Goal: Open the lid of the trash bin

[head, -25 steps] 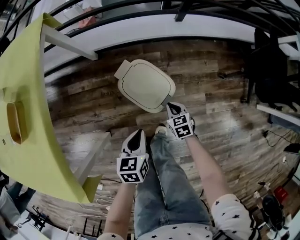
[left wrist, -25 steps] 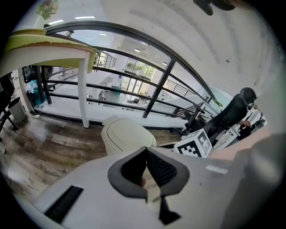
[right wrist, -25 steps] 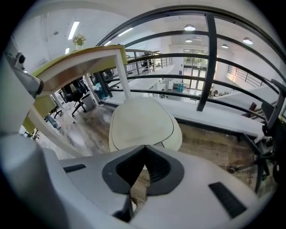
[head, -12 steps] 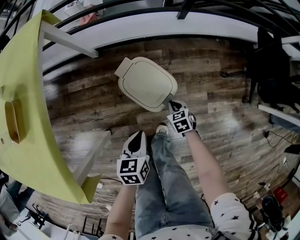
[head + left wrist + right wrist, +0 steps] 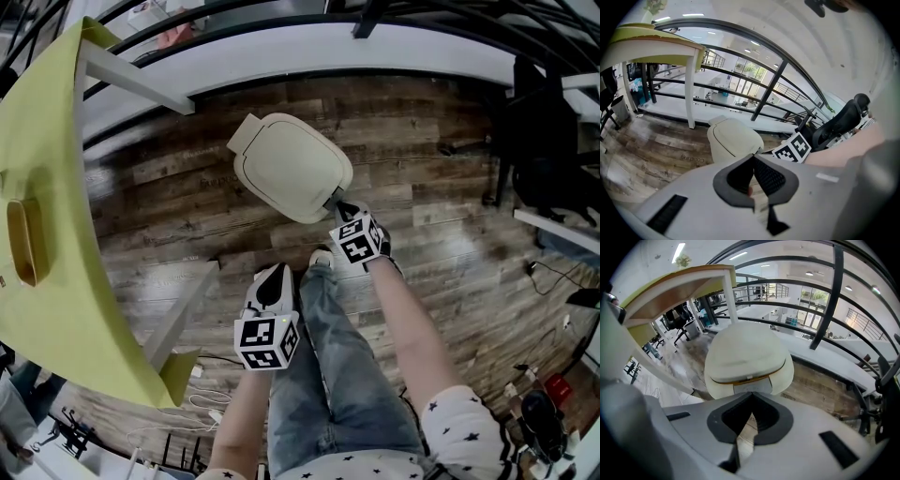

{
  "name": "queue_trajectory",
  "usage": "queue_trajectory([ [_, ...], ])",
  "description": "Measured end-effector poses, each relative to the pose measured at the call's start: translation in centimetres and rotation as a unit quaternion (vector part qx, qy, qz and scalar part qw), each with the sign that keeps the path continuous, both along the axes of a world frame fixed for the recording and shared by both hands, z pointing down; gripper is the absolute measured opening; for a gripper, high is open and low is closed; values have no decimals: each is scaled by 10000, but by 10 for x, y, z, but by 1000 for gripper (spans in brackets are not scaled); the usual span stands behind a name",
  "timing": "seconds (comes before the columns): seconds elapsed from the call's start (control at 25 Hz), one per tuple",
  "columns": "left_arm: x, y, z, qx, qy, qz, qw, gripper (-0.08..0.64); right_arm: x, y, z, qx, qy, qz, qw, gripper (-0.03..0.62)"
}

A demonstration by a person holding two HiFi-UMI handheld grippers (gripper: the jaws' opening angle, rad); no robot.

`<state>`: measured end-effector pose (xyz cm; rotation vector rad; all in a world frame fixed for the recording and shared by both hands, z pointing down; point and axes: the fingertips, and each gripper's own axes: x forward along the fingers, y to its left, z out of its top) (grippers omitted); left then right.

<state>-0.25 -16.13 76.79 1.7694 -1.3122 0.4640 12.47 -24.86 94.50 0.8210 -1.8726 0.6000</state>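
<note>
Trash bin point(image 5: 292, 169) on floor point(image 5: 450, 281), table point(image 5: 47, 187) left, right gripper point(image 5: 340, 202) seemingly touching bin's near edge, left gripper point(image 5: 273, 273) nearer

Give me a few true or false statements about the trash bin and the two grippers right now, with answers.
1. The trash bin has its lid down. True.
2. The right gripper is at the bin's near edge, jaws together. True.
3. The left gripper rests on the bin. False: it is held back over the person's leg, apart from the bin.
4. The bin stands on the yellow table. False: it stands on the wooden floor beside it.
</note>
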Motion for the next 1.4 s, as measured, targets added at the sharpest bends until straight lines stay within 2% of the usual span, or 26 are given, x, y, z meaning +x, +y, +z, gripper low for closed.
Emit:
queue_trajectory([
  [0.16,0,-1,1,2,-27,-16,10000,12,-1,0,0,-59,52,-141,9999,-6],
  [0.48,-1,-1,0,-6,-42,-26,10000,12,-2,-1,0,-98,18,111,9999,-6],
  [0.84,0,-1,-6,8,-45,-46,10000,12,-5,0,-6,-267,157,94,9995,-6],
  [1.08,4,1,-17,45,-23,-90,9999,12,-8,12,-33,-272,-92,213,9994,-6],
  [1.4,8,13,-43,50,18,-196,9998,12,-12,23,-99,-22,-562,467,9973,-6],
])
